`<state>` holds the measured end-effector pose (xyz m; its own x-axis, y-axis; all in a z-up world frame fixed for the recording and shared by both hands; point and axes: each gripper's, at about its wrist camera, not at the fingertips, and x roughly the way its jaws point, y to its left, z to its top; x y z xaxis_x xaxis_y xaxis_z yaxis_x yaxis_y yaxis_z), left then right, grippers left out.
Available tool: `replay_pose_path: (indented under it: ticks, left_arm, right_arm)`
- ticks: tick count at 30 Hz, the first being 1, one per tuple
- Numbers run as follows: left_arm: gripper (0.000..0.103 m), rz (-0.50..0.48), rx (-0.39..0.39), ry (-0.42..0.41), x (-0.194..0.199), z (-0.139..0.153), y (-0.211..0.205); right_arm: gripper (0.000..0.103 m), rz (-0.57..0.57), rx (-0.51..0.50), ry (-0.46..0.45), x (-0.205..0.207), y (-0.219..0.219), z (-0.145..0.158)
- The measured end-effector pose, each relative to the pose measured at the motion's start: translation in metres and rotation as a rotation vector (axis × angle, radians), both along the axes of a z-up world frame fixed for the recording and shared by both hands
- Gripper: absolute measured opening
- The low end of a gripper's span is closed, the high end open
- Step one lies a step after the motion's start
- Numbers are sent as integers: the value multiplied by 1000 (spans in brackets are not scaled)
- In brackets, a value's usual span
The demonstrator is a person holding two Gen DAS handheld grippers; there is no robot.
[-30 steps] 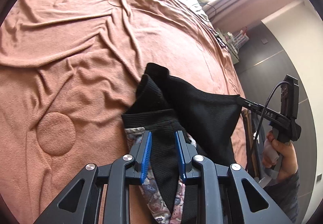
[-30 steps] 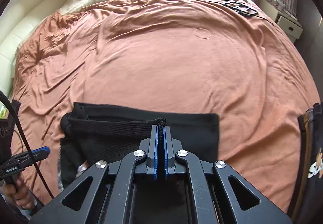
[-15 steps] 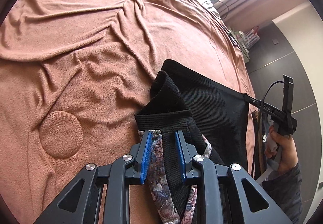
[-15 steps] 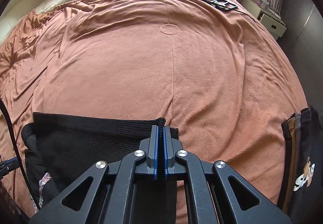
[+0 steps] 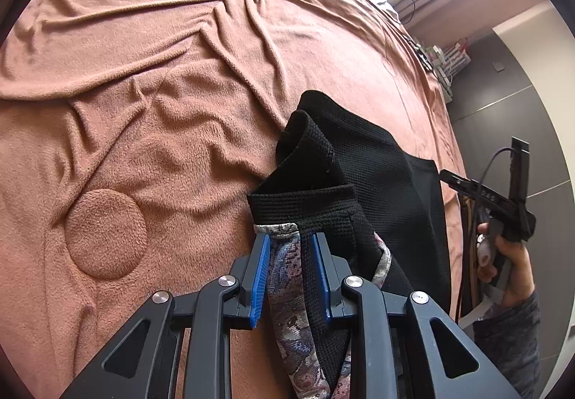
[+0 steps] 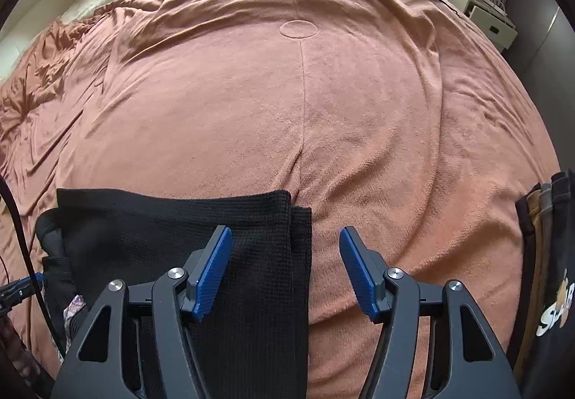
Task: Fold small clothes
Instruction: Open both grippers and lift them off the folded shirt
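Right tool (image 6: 285, 269) opened, released black garment (image 6: 172, 230) corner onto blanket (image 6: 323, 104).

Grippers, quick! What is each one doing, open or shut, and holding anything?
Left gripper: part open around the black garment and its patterned lining, not clamped shut.
Right gripper: wide open, holding nothing, above the garment's edge.

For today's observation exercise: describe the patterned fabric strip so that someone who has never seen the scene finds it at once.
Start at the rust-brown blanket covering the bed, then find the black knit garment on it. The floral strip runs from under its hem between the left gripper fingers, the only patterned cloth there.
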<state>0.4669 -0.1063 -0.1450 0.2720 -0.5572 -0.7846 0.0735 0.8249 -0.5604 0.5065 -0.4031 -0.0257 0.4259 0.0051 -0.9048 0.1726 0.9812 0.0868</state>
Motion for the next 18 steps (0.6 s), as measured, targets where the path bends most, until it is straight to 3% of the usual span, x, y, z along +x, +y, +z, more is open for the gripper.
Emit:
replay_pose_path:
  ticks: [7, 11, 16, 18]
  left_arm:
    - [25, -28, 13, 22, -7, -1, -4]
    - [36, -48, 18, 16, -15, 3, -9]
    - [36, -47, 36, 23, -21, 0, -13]
    - [36, -42, 40, 27, -22, -2, -12]
  right_arm:
    - [60, 74, 56, 56, -45, 0, -2]
    - [60, 118, 56, 96, -65, 7, -9]
    - [60, 148, 83, 94, -86, 11, -8]
    - [68, 164, 95, 87, -92, 12, -6]
